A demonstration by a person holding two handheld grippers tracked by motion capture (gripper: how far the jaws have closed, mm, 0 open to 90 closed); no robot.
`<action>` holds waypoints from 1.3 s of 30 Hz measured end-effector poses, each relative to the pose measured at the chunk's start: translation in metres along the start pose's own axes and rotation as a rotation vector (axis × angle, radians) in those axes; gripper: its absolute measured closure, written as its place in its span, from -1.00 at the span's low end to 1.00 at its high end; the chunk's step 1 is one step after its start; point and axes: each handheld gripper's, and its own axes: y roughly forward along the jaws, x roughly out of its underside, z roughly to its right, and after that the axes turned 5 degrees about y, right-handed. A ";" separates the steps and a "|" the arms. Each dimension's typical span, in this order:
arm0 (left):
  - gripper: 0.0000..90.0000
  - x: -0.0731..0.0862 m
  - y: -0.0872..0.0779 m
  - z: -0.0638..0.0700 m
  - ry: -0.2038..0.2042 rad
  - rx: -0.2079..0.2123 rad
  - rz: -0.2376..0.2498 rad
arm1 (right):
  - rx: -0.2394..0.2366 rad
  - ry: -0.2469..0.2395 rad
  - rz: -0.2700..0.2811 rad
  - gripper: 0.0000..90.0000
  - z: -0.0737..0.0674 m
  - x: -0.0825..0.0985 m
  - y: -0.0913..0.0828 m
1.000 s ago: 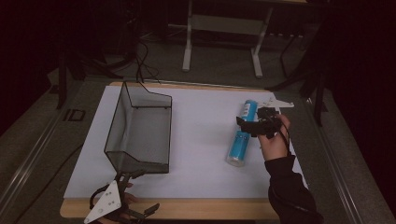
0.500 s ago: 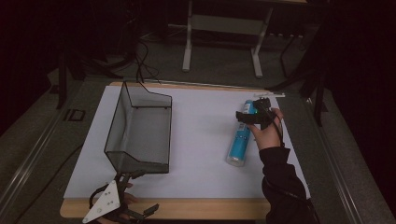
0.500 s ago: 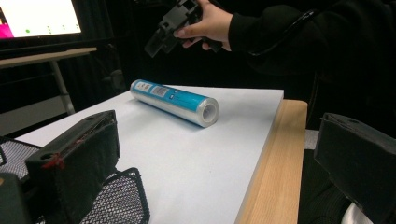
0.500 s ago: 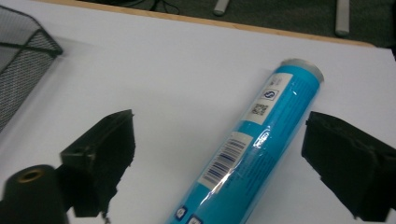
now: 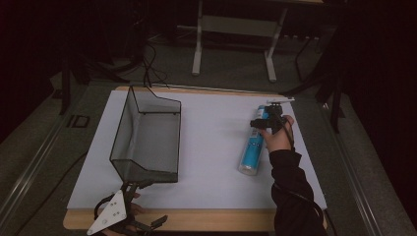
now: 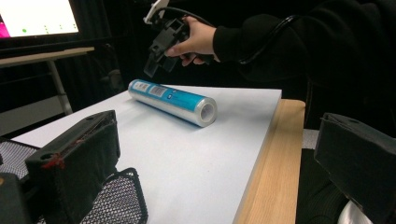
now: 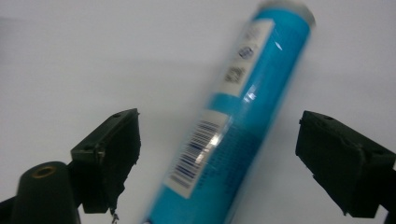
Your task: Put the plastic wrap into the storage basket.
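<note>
Both of your grippers matter here, but only the right gripper [image 5: 261,121] has changed: compared with a second ago it has dropped from above the far end of the blue tube [image 5: 253,146] to sit low over it, and its jaws have just been narrowing while it came down. In the right gripper view the blue tube [image 7: 233,126] now lies between the two black jaws, slanting across the gap, with bare white table [image 7: 84,56] showing on either side of it; the pads do not touch it yet, so the jaws are parted around the tube rather than gripping it. That reads as the last stretch of an approach, and my judgement is that you are about to pinch the tube near its barcode end. Because the tube lies skewed to the jaw line, squaring the wrist before you close should stop it rolling out. Your left gripper [image 5: 129,223] rests at the near edge of the table, where it was before, just in front of the dark mesh basket [image 5: 147,132]; in the left gripper view its jaws stand wide apart with nothing between them, and the tube [image 6: 173,100] lies well ahead of them, beneath your right gripper [image 6: 161,49].
</note>
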 end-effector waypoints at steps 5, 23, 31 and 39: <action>-0.98 0.000 0.000 0.000 0.005 0.002 -0.005 | 0.043 0.063 -0.064 -0.65 0.005 0.001 0.018; -0.99 0.000 0.000 0.001 0.014 0.006 -0.016 | 0.068 0.210 -0.198 -0.46 0.003 0.008 0.060; -0.98 0.000 0.000 0.001 0.014 0.005 -0.017 | 0.069 0.270 -0.221 -0.39 0.001 0.008 0.063; -0.98 0.000 0.000 0.001 0.015 0.005 -0.017 | 0.083 0.209 -0.204 -0.30 -0.001 0.007 0.059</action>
